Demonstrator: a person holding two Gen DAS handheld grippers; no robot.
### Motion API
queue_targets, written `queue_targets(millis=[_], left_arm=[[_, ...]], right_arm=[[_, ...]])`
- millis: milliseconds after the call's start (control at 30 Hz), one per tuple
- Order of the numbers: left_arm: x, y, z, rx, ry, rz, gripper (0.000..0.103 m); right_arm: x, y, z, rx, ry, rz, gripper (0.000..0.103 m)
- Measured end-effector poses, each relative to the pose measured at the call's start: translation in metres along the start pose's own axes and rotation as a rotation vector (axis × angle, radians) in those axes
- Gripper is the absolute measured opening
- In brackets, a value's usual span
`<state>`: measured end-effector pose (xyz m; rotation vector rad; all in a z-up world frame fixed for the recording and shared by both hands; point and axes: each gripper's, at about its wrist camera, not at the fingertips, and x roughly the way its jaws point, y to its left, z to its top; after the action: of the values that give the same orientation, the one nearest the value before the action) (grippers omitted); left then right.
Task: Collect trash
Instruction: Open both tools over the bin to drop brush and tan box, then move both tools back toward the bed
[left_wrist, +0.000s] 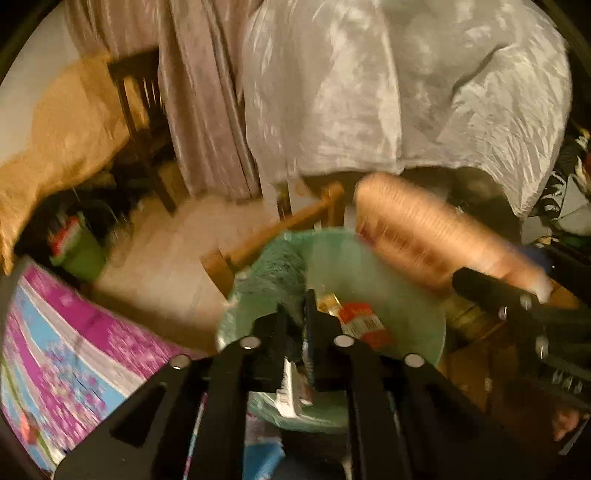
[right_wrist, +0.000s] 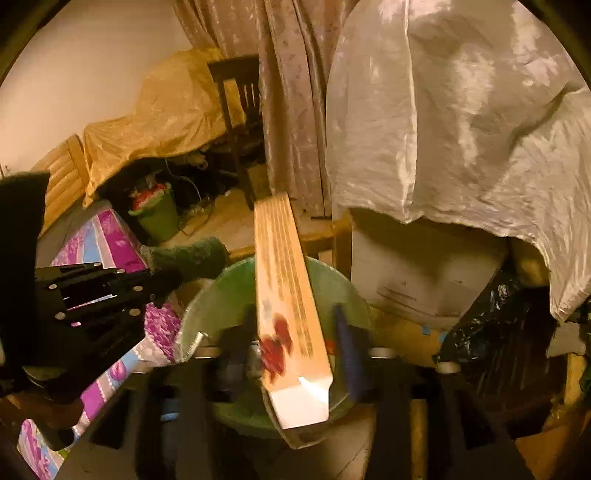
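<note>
A light green trash bag (left_wrist: 406, 317) gapes open below both grippers, with a red and white wrapper (left_wrist: 364, 323) lying inside. My left gripper (left_wrist: 299, 306) is shut on the bag's bunched dark green rim (left_wrist: 271, 269), holding it up; it shows from the side in the right wrist view too, as the left gripper (right_wrist: 166, 280). A long tan carton (right_wrist: 284, 280) with red print stands between the fingers of my right gripper (right_wrist: 290, 321), over the bag's mouth (right_wrist: 332, 284). That gripper is open, with a gap on each side of the carton. In the left wrist view the carton (left_wrist: 424, 236) is blurred, at the tip of the right gripper (left_wrist: 480, 288).
A wooden chair frame (left_wrist: 258, 236) stands behind the bag. A purple patterned cloth (left_wrist: 74, 332) lies left. A small green bin (right_wrist: 159, 218) sits on the floor. A white sheet (right_wrist: 461, 129) drapes over a white box (right_wrist: 417, 273), with a black bag (right_wrist: 491, 325) at the right.
</note>
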<state>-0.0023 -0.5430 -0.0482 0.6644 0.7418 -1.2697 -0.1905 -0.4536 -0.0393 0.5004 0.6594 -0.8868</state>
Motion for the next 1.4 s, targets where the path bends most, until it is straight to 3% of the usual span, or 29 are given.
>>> queue_targets(millis=[67, 200, 467, 833, 933, 1167, 1267, 1400], left_arm=[[0.006, 0.010, -0.001, -0.049, 0.022, -0.037, 0.019], [0.012, 0.026, -0.005, -0.122, 0.047, -0.090, 0.019], [0.010, 0.028, -0.006, -0.143, 0.031, -0.103, 0.019], [-0.014, 0.060, -0.008, -0.265, -0.077, -0.096, 0.019], [-0.025, 0.071, -0.012, -0.309, -0.122, -0.061, 0.019], [-0.065, 0.086, -0.033, -0.324, -0.242, 0.110, 0.020], [-0.080, 0.098, -0.046, -0.348, -0.274, 0.187, 0.036], [-0.097, 0.117, -0.070, -0.383, -0.293, 0.273, 0.041]], right_arm=[[0.001, -0.001, -0.001, 0.001, -0.002, -0.001, 0.063], [0.001, -0.008, -0.001, 0.015, -0.008, -0.010, 0.063], [0.001, -0.010, 0.000, 0.022, -0.016, -0.016, 0.063], [-0.016, 0.002, 0.001, 0.042, -0.128, -0.003, 0.063], [-0.028, 0.012, 0.001, 0.020, -0.200, -0.020, 0.063], [-0.048, 0.048, -0.003, -0.055, -0.325, -0.010, 0.063], [-0.055, 0.069, -0.006, -0.094, -0.370, -0.007, 0.063], [-0.061, 0.103, -0.011, -0.150, -0.414, 0.016, 0.066]])
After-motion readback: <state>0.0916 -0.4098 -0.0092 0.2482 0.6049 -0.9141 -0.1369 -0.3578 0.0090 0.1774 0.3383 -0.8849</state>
